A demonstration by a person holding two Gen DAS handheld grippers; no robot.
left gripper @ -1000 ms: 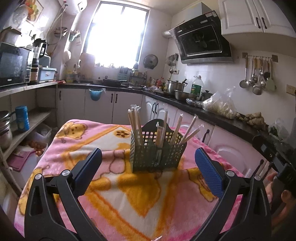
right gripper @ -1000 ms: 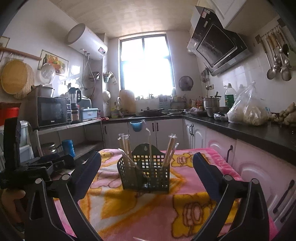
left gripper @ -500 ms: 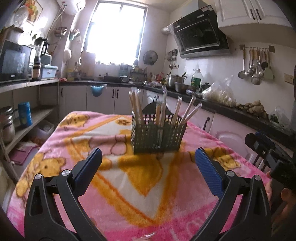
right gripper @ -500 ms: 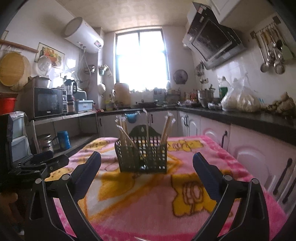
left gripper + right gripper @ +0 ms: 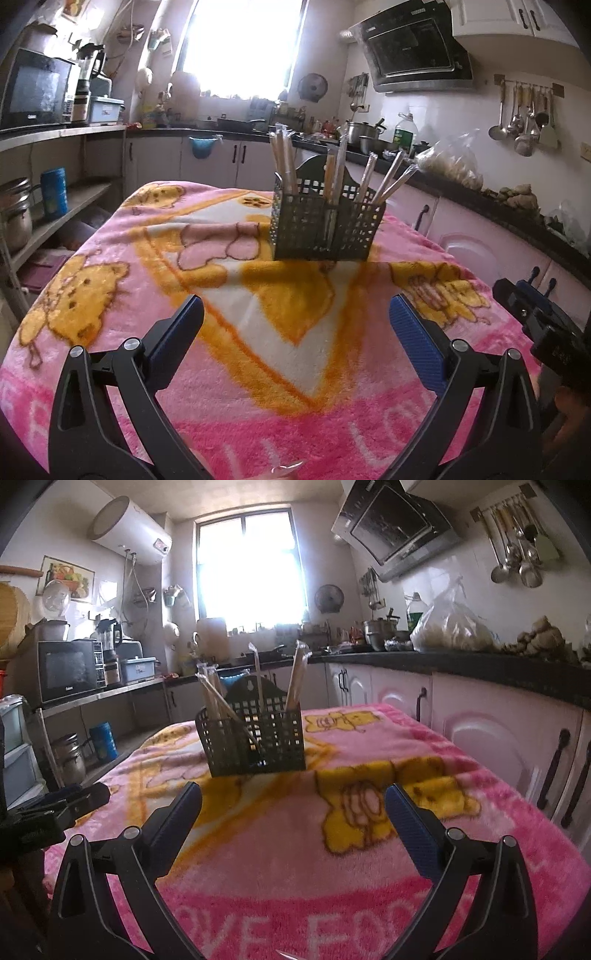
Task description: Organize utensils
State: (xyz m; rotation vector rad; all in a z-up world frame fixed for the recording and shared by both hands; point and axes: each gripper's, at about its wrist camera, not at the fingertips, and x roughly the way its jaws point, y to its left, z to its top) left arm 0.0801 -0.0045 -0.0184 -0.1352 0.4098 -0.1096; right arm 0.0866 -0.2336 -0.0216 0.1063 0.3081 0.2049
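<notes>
You had both grippers wide apart and empty, low over the near end of the table. Your left gripper (image 5: 295, 325) hung above the blanket (image 5: 229, 280), its blue pads (image 5: 415, 345) well clear of anything. Your right gripper (image 5: 293, 808) was spread just as wide, nothing between its fingers (image 5: 177, 821).

The caddy (image 5: 325, 230) stood upright on the blanket, past the middle of the table, well apart from either gripper. It was a dark mesh holder with a raised arched back. Wrapped chopsticks (image 5: 284, 158) stood in its compartments: a tight pair at the left end nearly upright, one or two near the centre, and three leaning out toward the right in the left wrist view. In the right wrist view the caddy (image 5: 255, 740) sat dead ahead between your fingers, with some chopsticks (image 5: 216, 698) slanting across its left side and others upright at the centre and right.

Your right gripper's body showed at the right edge of the left wrist view, with your hand (image 5: 569, 413) below it; your left gripper's body showed at the left edge of the right wrist view.

A clear wrapper scrap (image 5: 286, 469) lay at the blanket's near edge, below your left gripper.
</notes>
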